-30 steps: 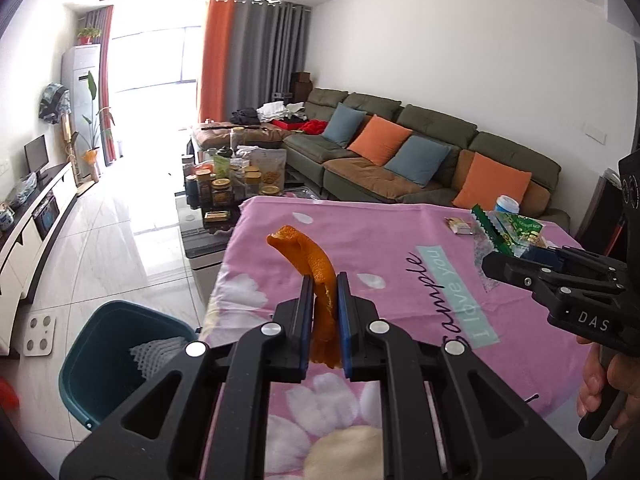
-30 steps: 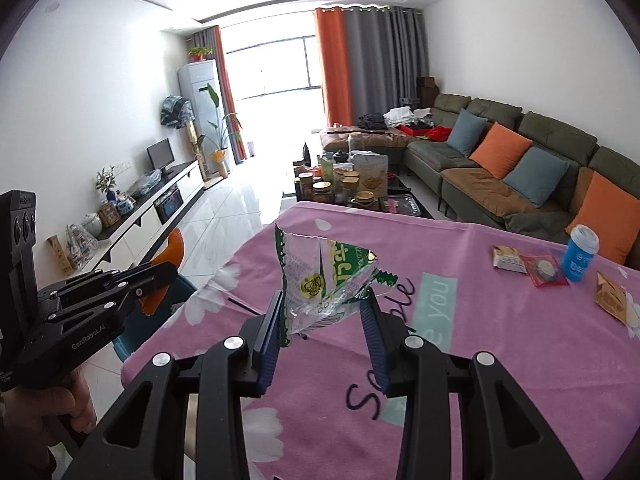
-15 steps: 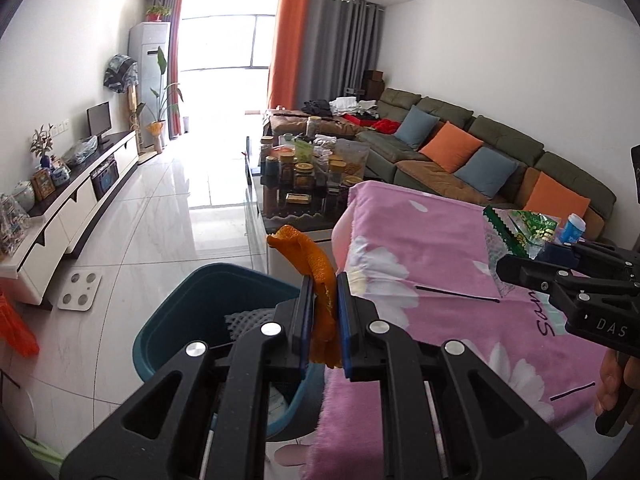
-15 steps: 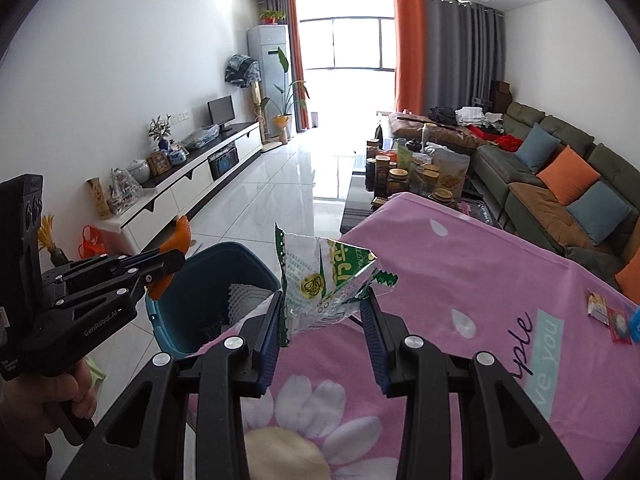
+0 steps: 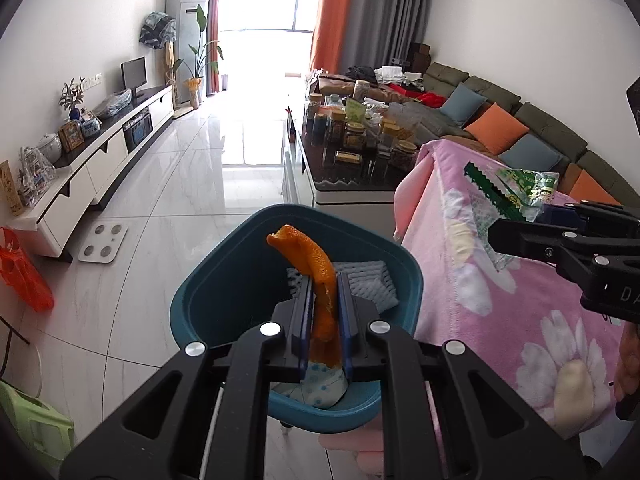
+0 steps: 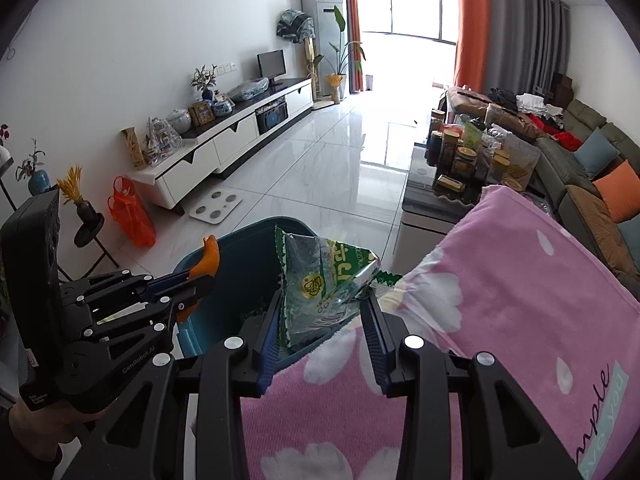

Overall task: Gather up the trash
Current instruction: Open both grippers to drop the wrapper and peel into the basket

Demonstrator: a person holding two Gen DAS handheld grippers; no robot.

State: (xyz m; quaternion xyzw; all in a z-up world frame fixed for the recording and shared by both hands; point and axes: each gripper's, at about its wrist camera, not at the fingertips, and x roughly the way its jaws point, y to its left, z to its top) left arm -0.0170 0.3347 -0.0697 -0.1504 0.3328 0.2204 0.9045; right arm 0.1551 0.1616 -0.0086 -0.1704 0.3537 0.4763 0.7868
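- Both tongs have travelled away from the middle of the worktop with its pink flowered blanket, and they now hang at its edge, over the teal plastic trash bin that stands on the white tiled floor.
- Left tongs are nearly closed and pinch a curled strip of orange peel; the peel stands upright between the blue pads, directly above the open bin.
- Right tongs stand at a middle width and hold a crumpled green and transparent snack wrapper (its zigzag edge points up). The wrapper is above the bin's near rim, just beside the blanket edge.
- Inside the bin there already lie a white foam net and a pale dotted piece of paper.
- A hand grips the left handle at the bottom left of the right wrist view.
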